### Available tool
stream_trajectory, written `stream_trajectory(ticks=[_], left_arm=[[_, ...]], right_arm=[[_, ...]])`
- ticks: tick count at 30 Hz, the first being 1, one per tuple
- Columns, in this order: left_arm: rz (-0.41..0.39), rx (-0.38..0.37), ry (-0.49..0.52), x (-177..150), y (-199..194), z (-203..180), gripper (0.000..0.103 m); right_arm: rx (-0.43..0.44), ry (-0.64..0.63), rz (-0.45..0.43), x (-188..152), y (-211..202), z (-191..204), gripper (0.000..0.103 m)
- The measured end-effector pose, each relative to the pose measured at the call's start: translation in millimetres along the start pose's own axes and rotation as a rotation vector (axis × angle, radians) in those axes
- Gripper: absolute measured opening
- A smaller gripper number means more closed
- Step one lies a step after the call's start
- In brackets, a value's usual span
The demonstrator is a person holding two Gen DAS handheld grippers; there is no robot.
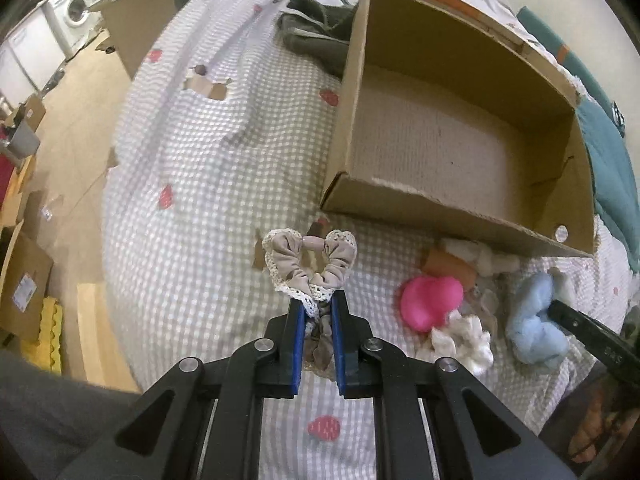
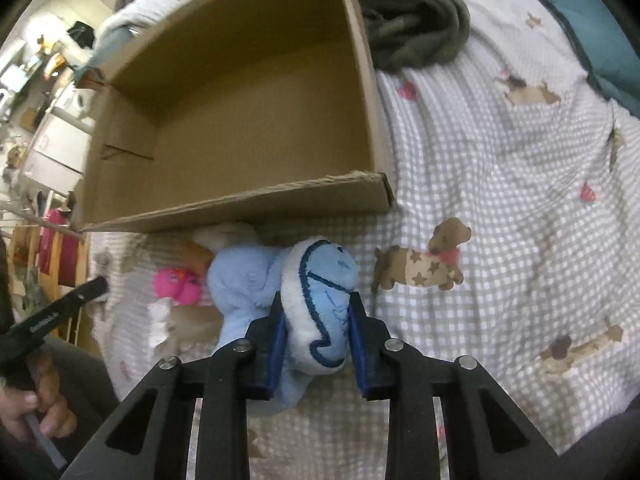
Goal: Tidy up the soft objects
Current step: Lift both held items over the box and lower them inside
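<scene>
My left gripper (image 1: 317,300) is shut on a beige scrunchie with white lace trim (image 1: 310,262), held above the checked bedspread in front of the open cardboard box (image 1: 452,140). My right gripper (image 2: 316,300) is shut on a light blue and white plush toy (image 2: 320,292), its blue pads (image 2: 276,348) pressing both sides; the same toy (image 1: 534,320) shows at the right of the left wrist view. A pink plush (image 1: 430,304) and a white fluffy piece (image 1: 464,340) lie by the box's near wall. The box (image 2: 240,100) is empty.
A dark green garment (image 1: 316,32) lies behind the box. A teal blanket (image 1: 612,168) edges the bed on the right. Wooden floor, cardboard boxes (image 1: 24,280) and a washing machine (image 1: 76,10) lie to the left. A hand (image 2: 40,404) holds the other gripper's handle.
</scene>
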State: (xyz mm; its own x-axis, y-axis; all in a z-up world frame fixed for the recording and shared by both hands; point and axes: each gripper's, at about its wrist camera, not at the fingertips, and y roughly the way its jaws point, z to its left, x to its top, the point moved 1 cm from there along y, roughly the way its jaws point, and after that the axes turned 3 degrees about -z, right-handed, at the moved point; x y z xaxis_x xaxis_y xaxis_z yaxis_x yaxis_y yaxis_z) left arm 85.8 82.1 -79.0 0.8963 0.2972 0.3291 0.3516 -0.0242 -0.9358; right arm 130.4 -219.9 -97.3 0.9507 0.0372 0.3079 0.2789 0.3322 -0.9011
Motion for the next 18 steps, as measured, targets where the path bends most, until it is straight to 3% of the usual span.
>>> stream_trajectory(ticks=[11,18], left_arm=[[-0.076,0.024,0.031,-9.7,-72.1,-19.2,0.012],[-0.105,-0.011,0.066,4.2,-84.9,-35.8,0.012]], right_arm=[[0.099,0.010,-0.153,-26.5,-80.7,5.8,0.030],[0.115,0.034,-0.199,-27.9,-100.4,13.9,0.030]])
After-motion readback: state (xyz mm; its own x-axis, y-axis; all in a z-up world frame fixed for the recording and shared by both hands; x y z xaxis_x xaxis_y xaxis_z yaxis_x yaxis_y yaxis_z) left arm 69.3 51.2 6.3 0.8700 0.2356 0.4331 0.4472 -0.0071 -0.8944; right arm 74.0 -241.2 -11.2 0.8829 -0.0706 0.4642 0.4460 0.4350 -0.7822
